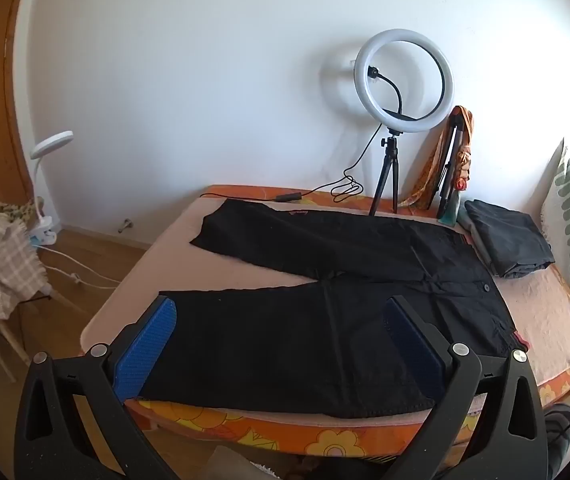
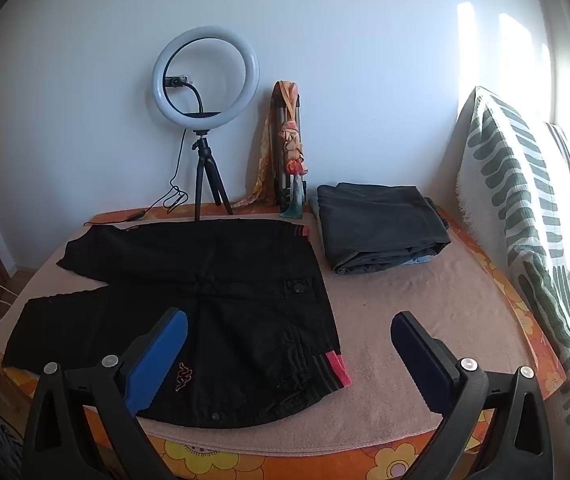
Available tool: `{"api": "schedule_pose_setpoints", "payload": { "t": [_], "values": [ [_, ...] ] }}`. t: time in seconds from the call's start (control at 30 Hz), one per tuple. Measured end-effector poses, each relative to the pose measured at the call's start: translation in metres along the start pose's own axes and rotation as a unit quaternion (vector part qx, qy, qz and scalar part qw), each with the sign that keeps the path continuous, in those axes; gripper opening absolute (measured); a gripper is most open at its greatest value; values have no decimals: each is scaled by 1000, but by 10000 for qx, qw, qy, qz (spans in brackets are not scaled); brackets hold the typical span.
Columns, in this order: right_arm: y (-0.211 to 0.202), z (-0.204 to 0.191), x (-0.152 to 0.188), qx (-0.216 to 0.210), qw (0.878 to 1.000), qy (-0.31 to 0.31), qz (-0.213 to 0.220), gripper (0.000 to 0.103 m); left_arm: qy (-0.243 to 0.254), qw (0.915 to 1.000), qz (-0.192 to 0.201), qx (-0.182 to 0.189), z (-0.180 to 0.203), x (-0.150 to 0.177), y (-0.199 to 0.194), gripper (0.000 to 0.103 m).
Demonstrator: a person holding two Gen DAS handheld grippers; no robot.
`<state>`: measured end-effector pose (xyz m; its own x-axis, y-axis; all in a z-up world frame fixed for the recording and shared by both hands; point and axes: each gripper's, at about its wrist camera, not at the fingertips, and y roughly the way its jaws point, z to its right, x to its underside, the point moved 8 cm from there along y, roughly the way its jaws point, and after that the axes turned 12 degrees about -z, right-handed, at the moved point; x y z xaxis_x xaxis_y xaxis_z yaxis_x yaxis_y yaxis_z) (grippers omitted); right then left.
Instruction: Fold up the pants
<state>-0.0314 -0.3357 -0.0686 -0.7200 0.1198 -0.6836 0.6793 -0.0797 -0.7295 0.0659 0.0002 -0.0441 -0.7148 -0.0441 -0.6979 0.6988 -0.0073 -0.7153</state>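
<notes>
A bed [image 2: 425, 312] with a pink cover stood against a white wall, a ring light [image 2: 206, 76] on a tripod at its far edge. Black pants [image 2: 221, 292] lay spread flat on the bed, legs to the left, with a folded dark garment [image 2: 381, 228] just beyond the waistband on the right. The left hand-held gripper [image 1: 281, 320] and right hand-held gripper [image 2: 289, 332] both hung wide open near the bed's front edge, holding nothing
</notes>
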Motion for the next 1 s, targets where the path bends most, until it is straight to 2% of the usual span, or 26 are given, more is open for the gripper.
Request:
{"api": "schedule_pose_setpoints", "payload": {
  "t": [0.03,0.3,1.0],
  "values": [
    [1,-1,1,-99,9999,68,-83,103,8,10000,6,13,0,0,0,103],
    [0,3,1,-81,9999,68,-25,103,49,9999,-93,-17,-6,-3,-2,103],
    [2,-1,1,-47,9999,129,-25,103,117,9999,1,-70,3,-3,-7,103]
  ]
}}
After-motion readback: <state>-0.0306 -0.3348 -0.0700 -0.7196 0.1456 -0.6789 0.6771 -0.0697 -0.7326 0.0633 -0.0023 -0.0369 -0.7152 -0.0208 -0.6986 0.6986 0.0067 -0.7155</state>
